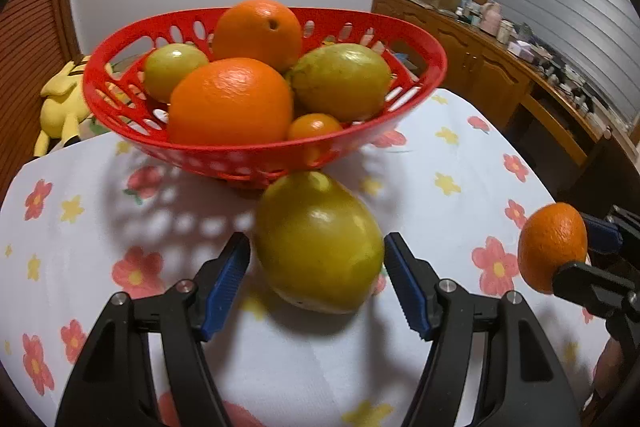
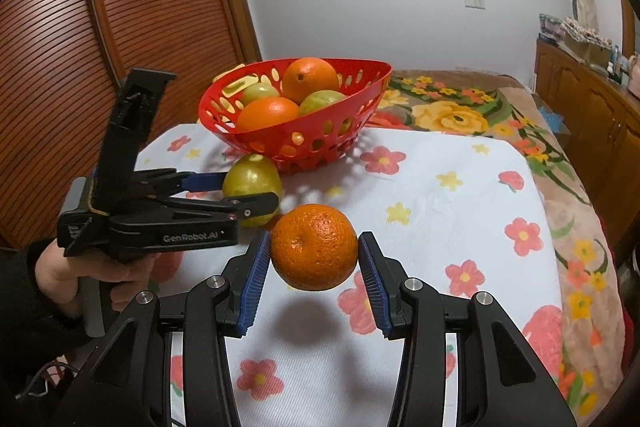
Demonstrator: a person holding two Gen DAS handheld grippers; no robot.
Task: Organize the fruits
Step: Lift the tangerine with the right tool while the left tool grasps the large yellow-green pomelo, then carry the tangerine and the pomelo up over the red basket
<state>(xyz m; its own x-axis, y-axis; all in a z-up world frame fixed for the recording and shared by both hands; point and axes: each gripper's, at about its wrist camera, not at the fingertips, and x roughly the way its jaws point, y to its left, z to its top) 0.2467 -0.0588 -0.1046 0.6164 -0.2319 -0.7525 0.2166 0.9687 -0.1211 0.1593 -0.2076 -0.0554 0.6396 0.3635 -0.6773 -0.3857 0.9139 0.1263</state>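
Observation:
A red perforated basket [image 1: 439,63] [image 2: 382,77] stands at the back of the flowered tablecloth [image 1: 440,155]. It holds two large oranges [image 1: 230,103], two green-yellow fruits [image 1: 342,81] and a small orange fruit [image 1: 314,127]. Just in front of it a third green-yellow fruit [image 1: 318,243] [image 2: 250,177] rests on the cloth. My left gripper [image 1: 316,243] [image 2: 248,193] straddles it, open, with a gap at the left pad. My right gripper [image 2: 314,243] [image 1: 580,255] is shut on a small orange [image 2: 314,247] [image 1: 552,247], held above the cloth to the right of the left gripper.
A yellow plush toy [image 1: 60,103] lies behind the basket on the left. A slatted wooden door [image 2: 120,27] stands to the left. A floral blanket [image 2: 500,115] lies behind and to the right of the cloth, and a cluttered wooden cabinet [image 1: 500,67] runs along the right. A hand [image 2: 80,271] holds the left gripper.

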